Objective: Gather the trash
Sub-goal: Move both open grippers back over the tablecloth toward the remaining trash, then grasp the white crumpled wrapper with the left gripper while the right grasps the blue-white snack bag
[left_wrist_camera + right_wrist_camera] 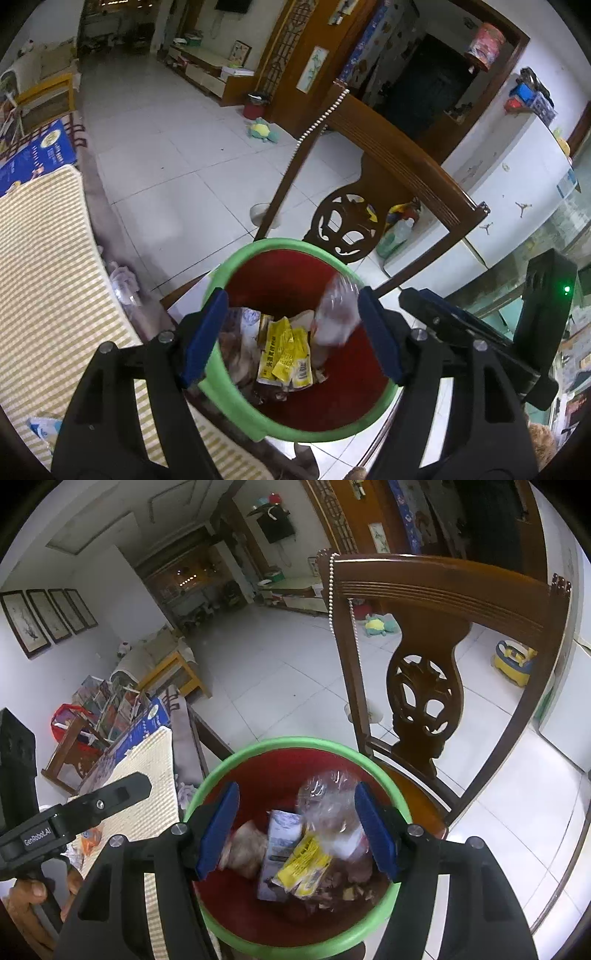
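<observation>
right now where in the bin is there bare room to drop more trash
Free: the bare red floor of the bin near the front rim, and the far red wall behind the pile. Crowded: the middle, where the yellow wrappers and the clear plastic bag are heaped. Both grippers hover open above it.

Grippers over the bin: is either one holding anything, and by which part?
Nothing is held. The left gripper and right gripper both hang open above the trash bin; the clear plastic bag sits blurred between the jaws, gripped by neither.
</observation>
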The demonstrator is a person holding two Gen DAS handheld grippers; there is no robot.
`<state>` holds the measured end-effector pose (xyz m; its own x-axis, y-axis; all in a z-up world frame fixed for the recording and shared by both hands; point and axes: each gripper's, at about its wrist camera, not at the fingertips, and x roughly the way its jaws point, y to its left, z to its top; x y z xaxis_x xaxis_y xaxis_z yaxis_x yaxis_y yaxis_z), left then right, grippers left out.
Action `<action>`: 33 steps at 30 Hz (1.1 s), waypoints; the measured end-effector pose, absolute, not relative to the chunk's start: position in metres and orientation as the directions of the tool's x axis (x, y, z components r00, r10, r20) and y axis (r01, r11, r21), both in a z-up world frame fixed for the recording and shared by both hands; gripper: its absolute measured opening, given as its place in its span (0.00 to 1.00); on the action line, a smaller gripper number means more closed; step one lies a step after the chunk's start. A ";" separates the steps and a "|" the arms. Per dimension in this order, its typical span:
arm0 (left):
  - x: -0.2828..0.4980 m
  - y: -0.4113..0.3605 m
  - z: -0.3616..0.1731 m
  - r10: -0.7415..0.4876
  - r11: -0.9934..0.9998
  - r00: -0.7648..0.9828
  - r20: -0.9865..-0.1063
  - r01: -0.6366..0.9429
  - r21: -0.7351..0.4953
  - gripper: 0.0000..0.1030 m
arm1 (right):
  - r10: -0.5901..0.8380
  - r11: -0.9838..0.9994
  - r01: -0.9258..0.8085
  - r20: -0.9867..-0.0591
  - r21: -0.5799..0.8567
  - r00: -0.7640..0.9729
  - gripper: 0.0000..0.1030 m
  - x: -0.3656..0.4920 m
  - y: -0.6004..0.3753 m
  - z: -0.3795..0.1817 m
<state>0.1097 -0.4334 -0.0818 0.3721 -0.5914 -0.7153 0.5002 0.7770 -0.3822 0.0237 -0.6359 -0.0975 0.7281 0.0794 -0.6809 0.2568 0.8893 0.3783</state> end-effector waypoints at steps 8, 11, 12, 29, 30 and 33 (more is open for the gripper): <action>0.100 -0.380 -0.075 -0.555 0.819 0.436 -0.708 0.437 -0.373 0.68 | 0.120 0.909 0.192 -0.674 0.371 0.729 0.62 0.039 -0.603 -0.092; 0.093 -0.349 -0.076 -0.524 0.844 0.468 -0.712 0.400 -0.358 0.69 | 0.154 0.920 0.145 -0.675 0.365 0.722 0.62 0.049 -0.580 -0.090; 0.090 -0.337 -0.077 -0.511 0.853 0.478 -0.714 0.386 -0.352 0.70 | 0.162 0.922 0.134 -0.675 0.364 0.720 0.62 0.051 -0.574 -0.090; 0.042 -0.117 -0.114 -0.299 0.954 0.516 -0.803 0.137 -0.267 0.76 | 0.374 0.926 -0.149 -0.787 0.347 0.491 0.67 0.072 -0.369 -0.127; 0.040 -0.111 -0.114 -0.296 0.955 0.519 -0.802 0.130 -0.268 0.76 | 0.383 0.923 -0.172 -0.795 0.343 0.470 0.67 0.072 -0.353 -0.131; 0.034 -0.082 -0.114 -0.290 0.955 0.528 -0.798 0.105 -0.278 0.76 | 0.380 0.921 -0.247 -0.837 0.301 0.394 0.69 0.072 -0.299 -0.150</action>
